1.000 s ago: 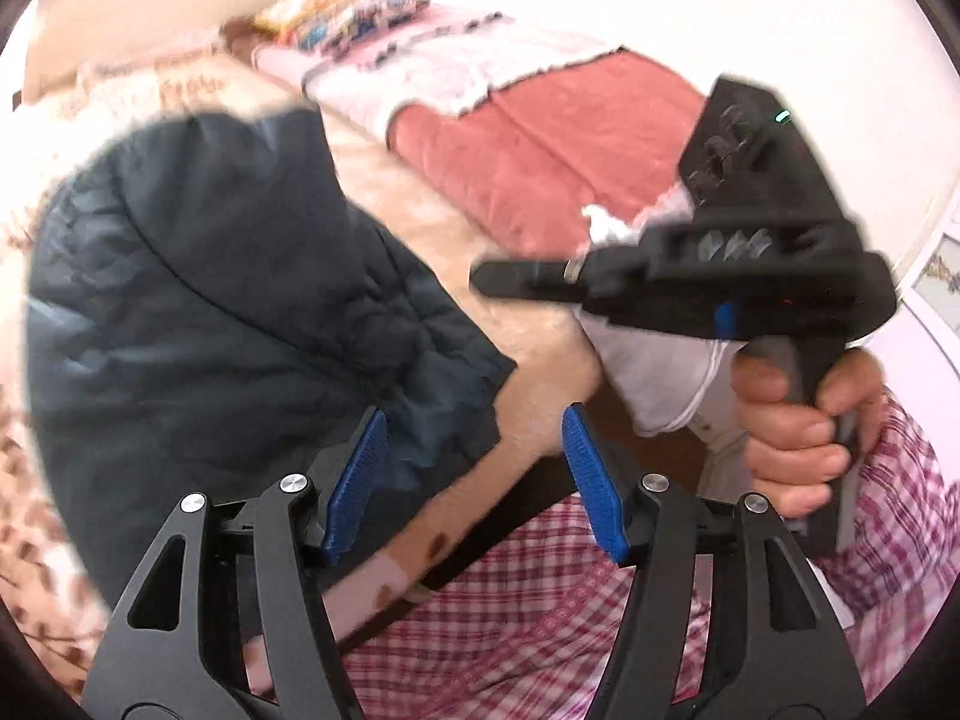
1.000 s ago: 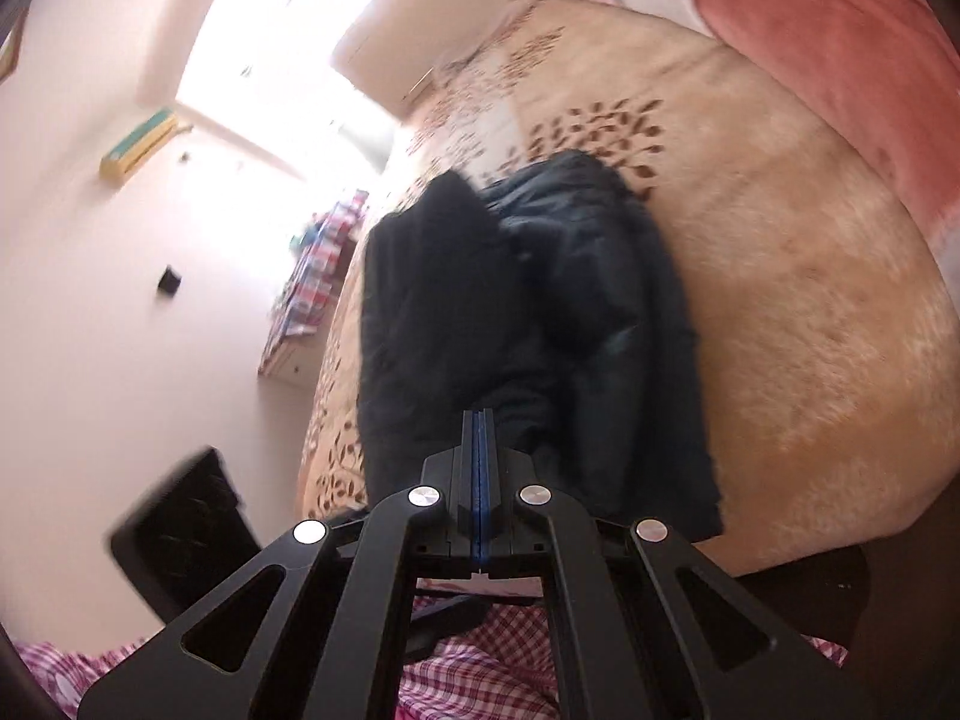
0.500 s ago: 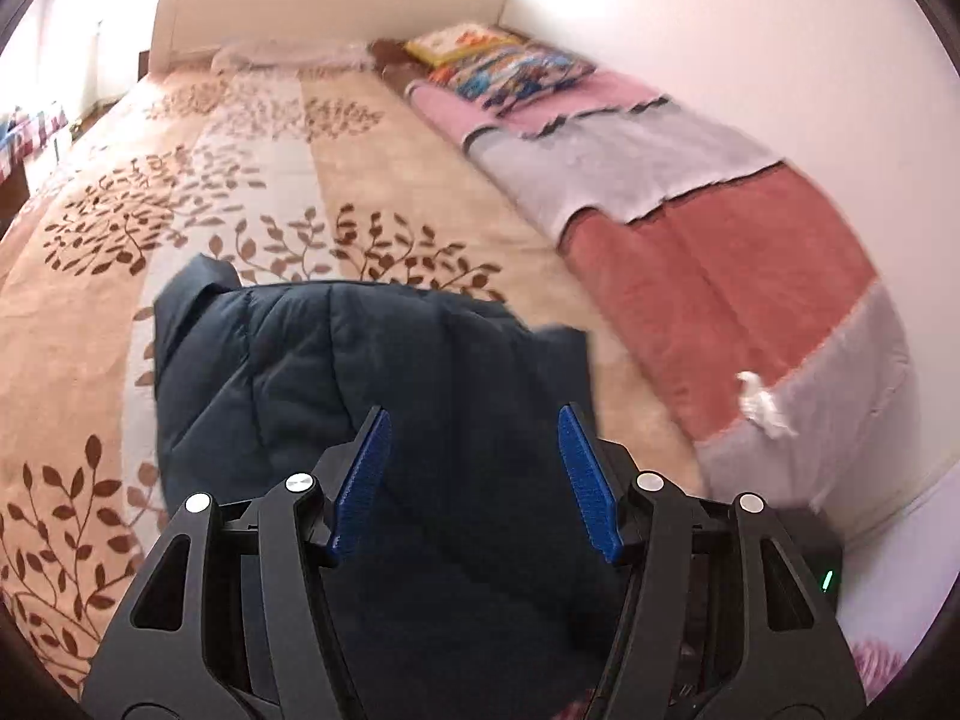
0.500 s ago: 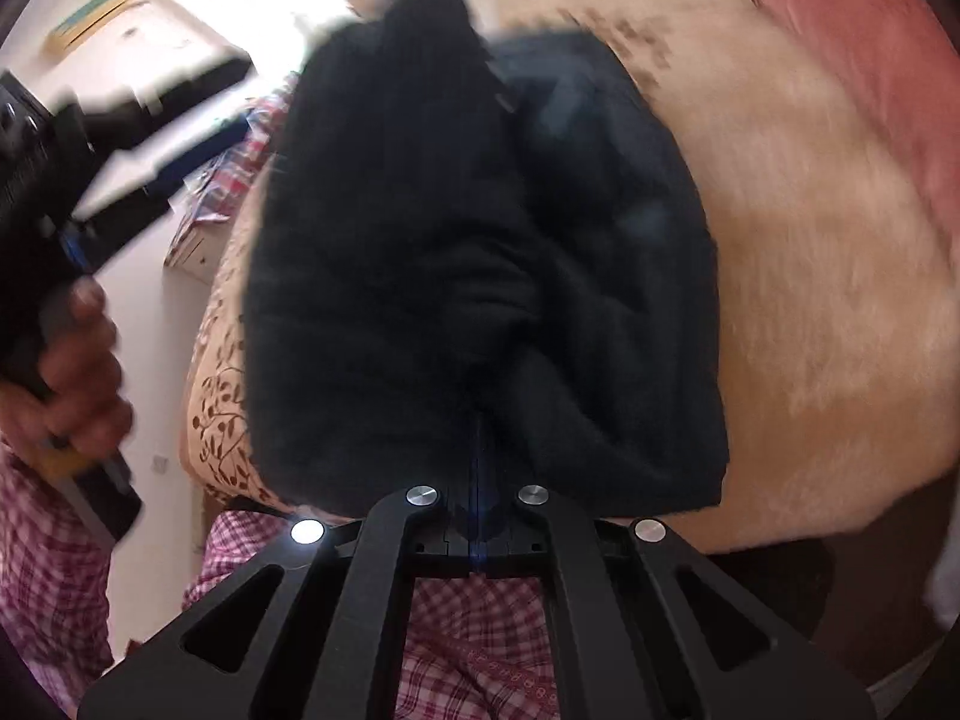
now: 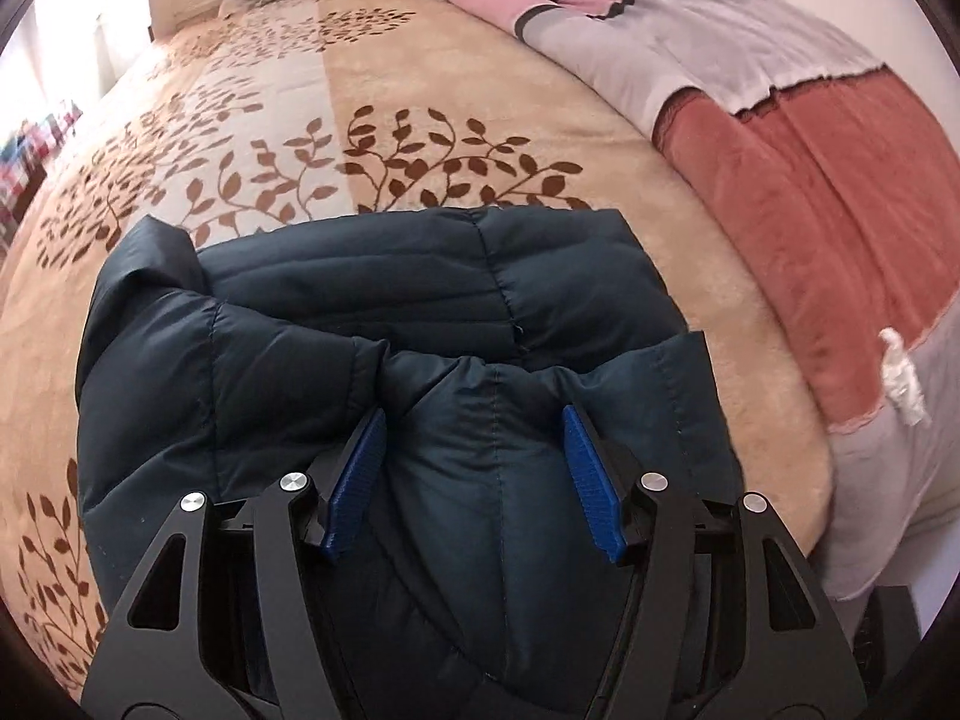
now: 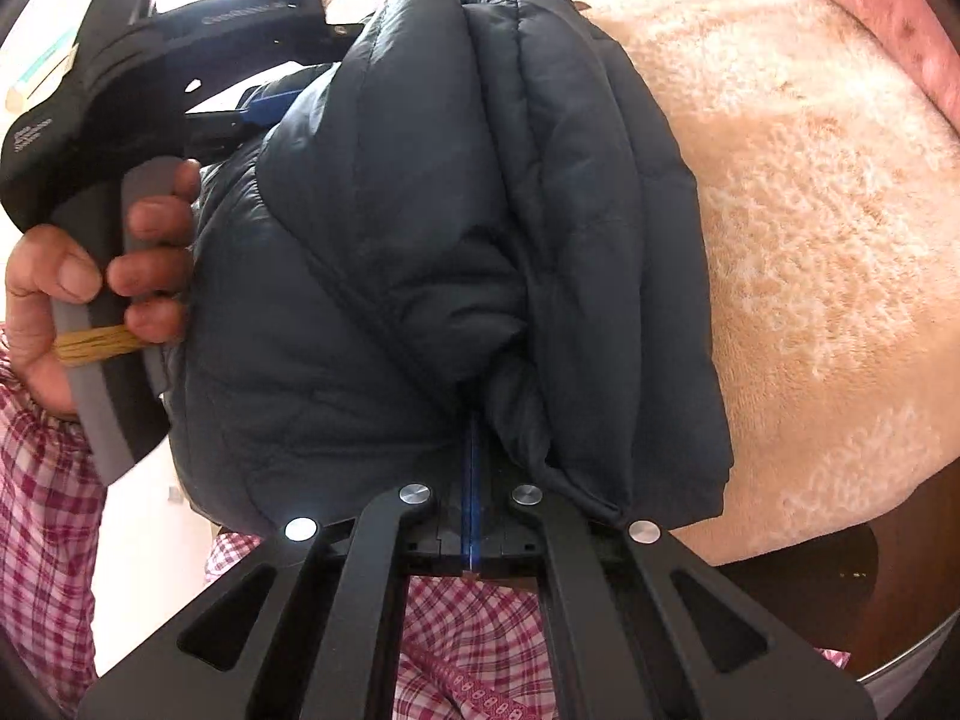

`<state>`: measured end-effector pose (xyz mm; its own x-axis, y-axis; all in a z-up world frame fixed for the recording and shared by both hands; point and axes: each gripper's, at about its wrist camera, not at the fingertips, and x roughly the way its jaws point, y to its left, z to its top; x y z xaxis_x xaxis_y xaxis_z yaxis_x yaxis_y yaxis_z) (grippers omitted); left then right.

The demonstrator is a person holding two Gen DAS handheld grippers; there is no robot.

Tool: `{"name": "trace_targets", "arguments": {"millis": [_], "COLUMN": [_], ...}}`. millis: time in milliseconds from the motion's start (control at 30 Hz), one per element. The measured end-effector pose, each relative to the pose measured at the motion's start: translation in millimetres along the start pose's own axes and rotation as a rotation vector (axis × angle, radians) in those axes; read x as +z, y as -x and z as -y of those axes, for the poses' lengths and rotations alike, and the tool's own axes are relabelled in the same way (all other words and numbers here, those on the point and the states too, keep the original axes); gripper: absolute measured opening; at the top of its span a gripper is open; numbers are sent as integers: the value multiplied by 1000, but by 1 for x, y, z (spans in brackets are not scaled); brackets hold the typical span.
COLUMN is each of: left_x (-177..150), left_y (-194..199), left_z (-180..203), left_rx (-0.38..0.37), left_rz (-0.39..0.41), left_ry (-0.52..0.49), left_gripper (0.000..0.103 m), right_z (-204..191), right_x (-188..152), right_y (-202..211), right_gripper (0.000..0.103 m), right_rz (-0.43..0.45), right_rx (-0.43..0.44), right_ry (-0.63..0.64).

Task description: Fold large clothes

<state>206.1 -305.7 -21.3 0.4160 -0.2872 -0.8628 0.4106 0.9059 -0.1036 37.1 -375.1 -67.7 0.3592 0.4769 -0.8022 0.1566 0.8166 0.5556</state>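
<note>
Two hand-held grippers over the jacket (image 5: 360, 324), one spread, one clamped.

The left gripper (image 5: 474, 480) pointed steeply down at the jacket, its blue pads (image 5: 591, 495) standing wide apart with a puffed fold rising between them, neither pad clearly pressing it. In the right wrist view that gripper (image 6: 264, 105) lay at the jacket's far left edge, carried by the left hand (image 6: 90, 276), fingers and thumb wrapped round its grey handle, a checked sleeve behind the wrist. The right gripper (image 6: 471, 450) also tilted down, its jaws fully together, pads meeting in a thin blue line with the jacket's near edge bunched and pinched at their tips.
</note>
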Motion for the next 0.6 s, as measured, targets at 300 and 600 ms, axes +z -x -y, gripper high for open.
{"name": "trace_targets", "arguments": {"millis": [300,600], "left_x": [-5,-7], "left_y": [-8,-11], "left_z": [0,4], "left_rx": [23,54], "left_rz": [37,52], "left_ry": [-6,-20], "left_gripper": [61,61], "right_z": [20,34], "right_x": [13,23], "right_y": [-9,-4], "right_gripper": [0,0], "right_rz": [-33,-66], "right_rx": [45,75], "right_ry": [-7,4]}}
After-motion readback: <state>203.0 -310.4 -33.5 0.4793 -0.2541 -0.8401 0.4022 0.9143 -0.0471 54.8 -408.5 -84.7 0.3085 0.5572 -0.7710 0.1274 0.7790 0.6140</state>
